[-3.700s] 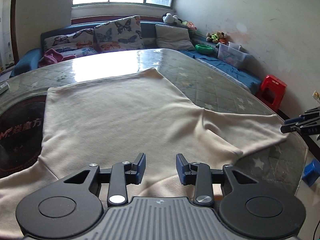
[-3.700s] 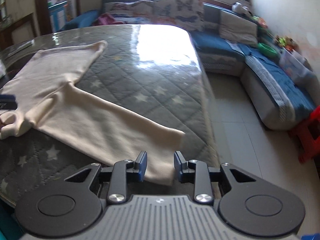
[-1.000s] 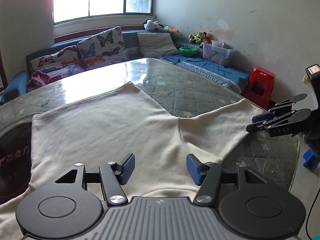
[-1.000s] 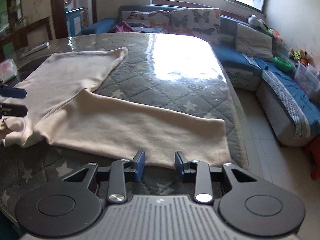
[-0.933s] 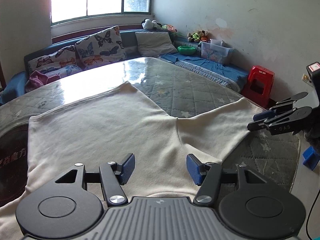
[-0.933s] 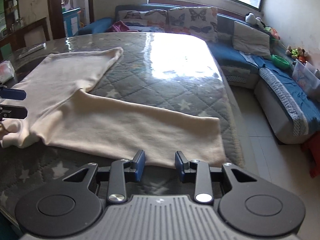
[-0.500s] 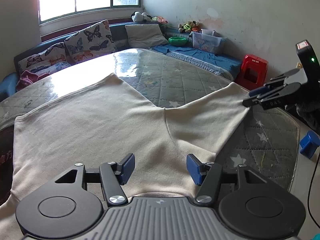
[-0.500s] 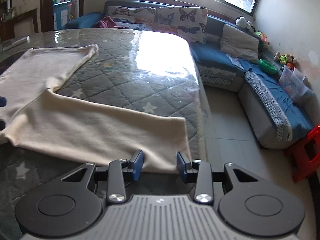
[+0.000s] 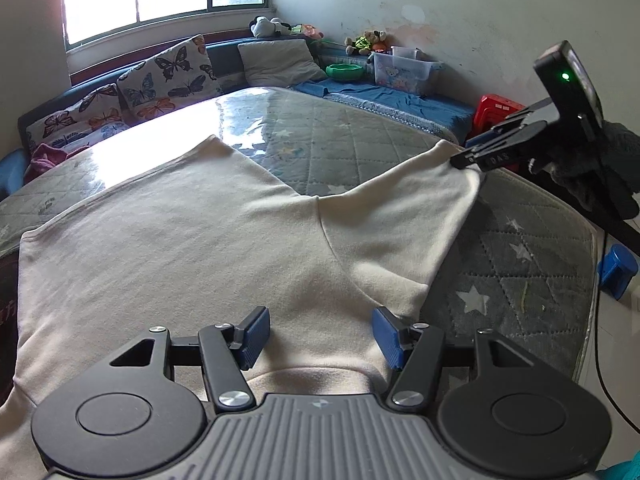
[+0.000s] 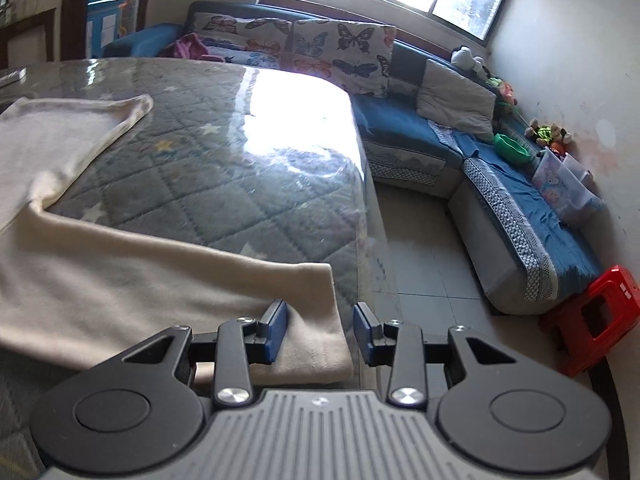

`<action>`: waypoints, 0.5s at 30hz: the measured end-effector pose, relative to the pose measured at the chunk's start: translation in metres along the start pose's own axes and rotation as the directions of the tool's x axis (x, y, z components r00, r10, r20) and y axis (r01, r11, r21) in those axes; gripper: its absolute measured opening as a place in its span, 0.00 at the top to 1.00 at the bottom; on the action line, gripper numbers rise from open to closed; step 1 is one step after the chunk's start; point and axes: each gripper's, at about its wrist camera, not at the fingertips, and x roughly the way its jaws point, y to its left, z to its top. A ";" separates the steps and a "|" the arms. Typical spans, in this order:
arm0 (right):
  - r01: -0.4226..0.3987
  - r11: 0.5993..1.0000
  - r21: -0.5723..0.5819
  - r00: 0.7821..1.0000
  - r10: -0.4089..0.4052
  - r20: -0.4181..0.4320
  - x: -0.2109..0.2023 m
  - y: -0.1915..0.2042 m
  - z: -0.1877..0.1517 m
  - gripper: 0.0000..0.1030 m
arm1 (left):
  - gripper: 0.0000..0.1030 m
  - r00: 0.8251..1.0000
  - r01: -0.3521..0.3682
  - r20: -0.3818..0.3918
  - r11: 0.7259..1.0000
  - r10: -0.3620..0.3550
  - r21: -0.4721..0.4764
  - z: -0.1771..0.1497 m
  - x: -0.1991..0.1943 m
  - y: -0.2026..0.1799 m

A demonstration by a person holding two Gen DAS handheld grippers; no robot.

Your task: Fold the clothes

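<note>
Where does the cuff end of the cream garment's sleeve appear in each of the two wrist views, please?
Left wrist view: the sleeve cuff sits at right of centre, at the tip of the right gripper.
Right wrist view: the sleeve cuff lies at bottom centre, between the open jaws of that gripper.
Shared landmark: the red stool, near the right edge in both.

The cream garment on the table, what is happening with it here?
A person holding a gripper in each hand is starting to fold a cream long-sleeved top spread flat on the quilted table. The right gripper is open around the cuff end of one sleeve at the table edge, not yet closed on it. The left gripper is open above the top near its neckline, holding nothing.
</note>
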 end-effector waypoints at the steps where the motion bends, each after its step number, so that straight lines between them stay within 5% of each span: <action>1: -0.001 1.000 0.002 1.000 0.001 0.001 0.000 0.000 0.001 0.65 | 0.41 1.000 0.000 0.000 1.000 0.000 0.000 0.000 0.000 0.000; 15: -0.062 0.997 0.043 0.998 0.060 0.034 -0.019 0.000 0.005 0.66 | 0.41 1.000 -0.002 -0.019 1.000 0.002 0.006 0.005 0.003 -0.001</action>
